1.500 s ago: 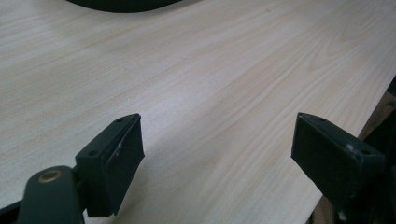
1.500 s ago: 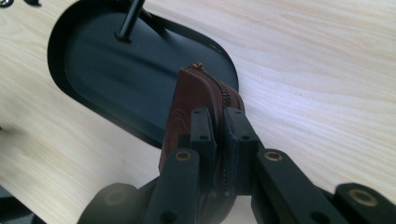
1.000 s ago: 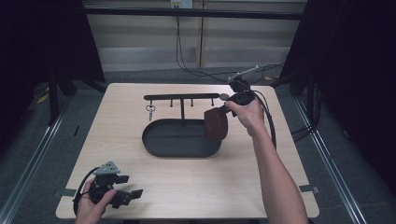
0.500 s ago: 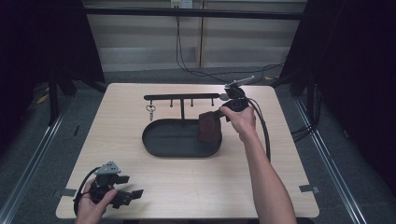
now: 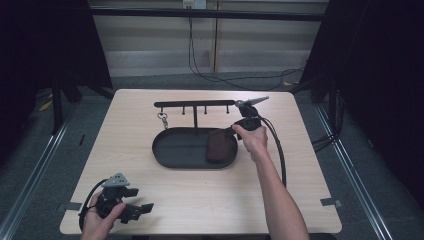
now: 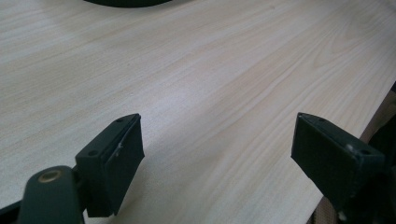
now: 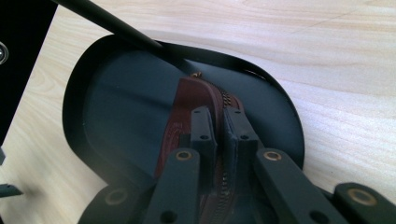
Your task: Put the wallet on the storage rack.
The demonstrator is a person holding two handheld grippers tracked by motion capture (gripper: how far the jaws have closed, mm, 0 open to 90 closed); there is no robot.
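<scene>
High view puts the right gripper (image 5: pixel 234 131) just right of centre in the frame, held in the person's right hand (image 5: pixel 254 140) at the right end of the black oval metal tray (image 5: pixel 172 149), with the brown zipped leather pouch (image 5: pixel 218 145) lying inside that end of the tray. Behind the tray, towards the top of the frame, stands a black bar rack with small hooks (image 5: pixel 195 104), and a metal key ring (image 5: pixel 163 119) hangs at its left. Right gripper view shows the two jaws pressed nearly together on the pouch (image 7: pixel 187 105) along its zipper, the pouch resting against the dark floor of the tray (image 7: pixel 116 102). At the lower left of the high view the left hand (image 5: pixel 97 222) holds the left gripper (image 5: pixel 142 210) low over the pale wooden tabletop (image 5: pixel 310 165). Left gripper view shows its jaws spread wide with nothing between them, bare wood grain (image 6: pixel 210 79) beneath.
</scene>
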